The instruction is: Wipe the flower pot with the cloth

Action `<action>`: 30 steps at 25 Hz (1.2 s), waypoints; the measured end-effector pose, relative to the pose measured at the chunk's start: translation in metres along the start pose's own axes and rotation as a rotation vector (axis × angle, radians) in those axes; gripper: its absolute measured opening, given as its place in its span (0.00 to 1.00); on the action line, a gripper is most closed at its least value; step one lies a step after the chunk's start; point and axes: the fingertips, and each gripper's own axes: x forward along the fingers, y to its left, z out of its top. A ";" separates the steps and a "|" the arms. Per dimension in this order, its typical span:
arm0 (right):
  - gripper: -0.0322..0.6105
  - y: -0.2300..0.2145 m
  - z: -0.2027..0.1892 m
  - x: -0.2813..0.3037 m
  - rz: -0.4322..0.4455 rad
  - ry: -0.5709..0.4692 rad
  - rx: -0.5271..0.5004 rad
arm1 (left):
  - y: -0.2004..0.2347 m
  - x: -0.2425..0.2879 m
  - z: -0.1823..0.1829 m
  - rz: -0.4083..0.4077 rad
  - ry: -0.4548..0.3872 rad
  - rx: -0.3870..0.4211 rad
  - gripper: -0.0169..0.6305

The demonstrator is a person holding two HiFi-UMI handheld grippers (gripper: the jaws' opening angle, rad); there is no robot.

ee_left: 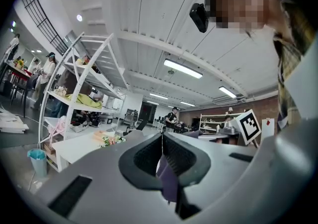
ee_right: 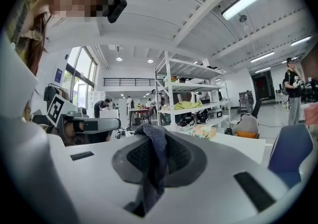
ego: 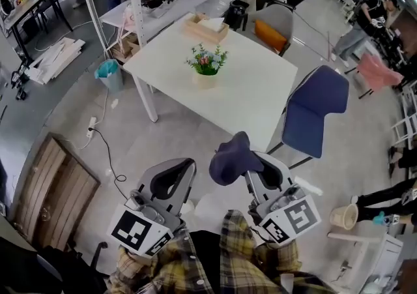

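The flower pot stood near the middle of the white table, well ahead of both my grippers. I counted one pot, one cloth and two grippers. My right gripper pinched the dark blue cloth, which bunched over its jaw tips. My left gripper had its jaws pressed together, short of the table.

- Bench surface lay bare on all sides of the flower pot.
- Blue chair stood beside its right edge; shelf rack behind.
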 end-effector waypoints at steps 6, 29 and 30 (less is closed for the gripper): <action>0.08 -0.007 -0.004 0.032 -0.028 0.053 0.004 | 0.038 0.004 0.000 0.010 0.009 -0.044 0.05; 0.08 -0.156 0.021 0.226 -0.063 0.046 0.026 | 0.206 0.171 0.037 0.010 0.046 -0.002 0.05; 0.08 -0.168 0.024 0.232 -0.074 0.038 0.029 | 0.212 0.182 0.040 0.006 0.046 0.006 0.05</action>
